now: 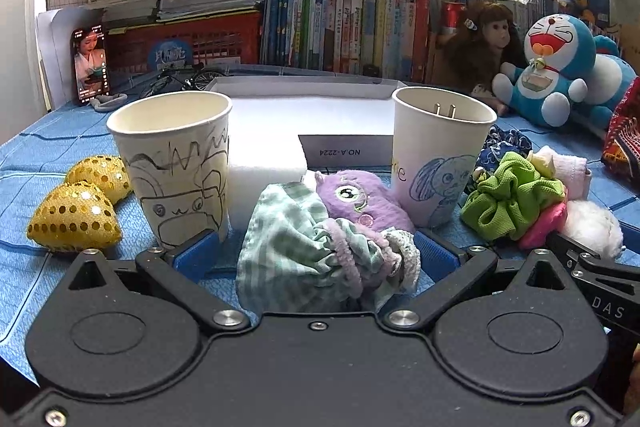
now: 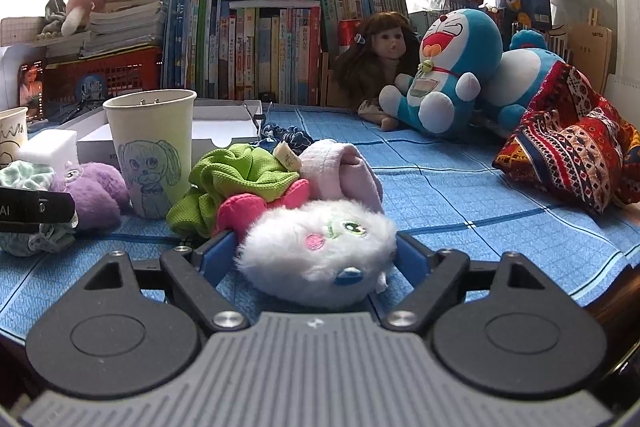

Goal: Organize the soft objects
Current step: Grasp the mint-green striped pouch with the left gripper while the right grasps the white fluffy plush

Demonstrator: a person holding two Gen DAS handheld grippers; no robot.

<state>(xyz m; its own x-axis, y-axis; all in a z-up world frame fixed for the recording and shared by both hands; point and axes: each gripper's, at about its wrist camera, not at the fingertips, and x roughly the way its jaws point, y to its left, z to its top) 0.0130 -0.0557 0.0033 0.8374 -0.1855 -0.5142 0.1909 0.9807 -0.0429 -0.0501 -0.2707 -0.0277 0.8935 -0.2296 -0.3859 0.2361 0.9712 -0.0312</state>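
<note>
My left gripper (image 1: 316,247) stands open around a green checked scrunchie (image 1: 292,247); bare cloth shows between its left pad and the fabric. Behind the scrunchie lies a purple plush (image 1: 360,199), flanked by two drawn-on paper cups (image 1: 176,163) (image 1: 436,155). My right gripper (image 2: 312,247) is shut on a white fluffy plush (image 2: 316,263), with a blue pad against each side of it. Just beyond lies a pile: a green scrunchie (image 2: 236,179), a pink one (image 2: 248,207) and a pale pink cloth (image 2: 344,167).
Two gold sequin hearts (image 1: 76,215) lie left of the cups. A white foam block (image 1: 264,179) and a shallow white box (image 1: 312,107) sit behind them. A blue cat plush (image 2: 452,67), a doll (image 2: 380,55) and a patterned cloth (image 2: 568,147) fill the right; books line the back.
</note>
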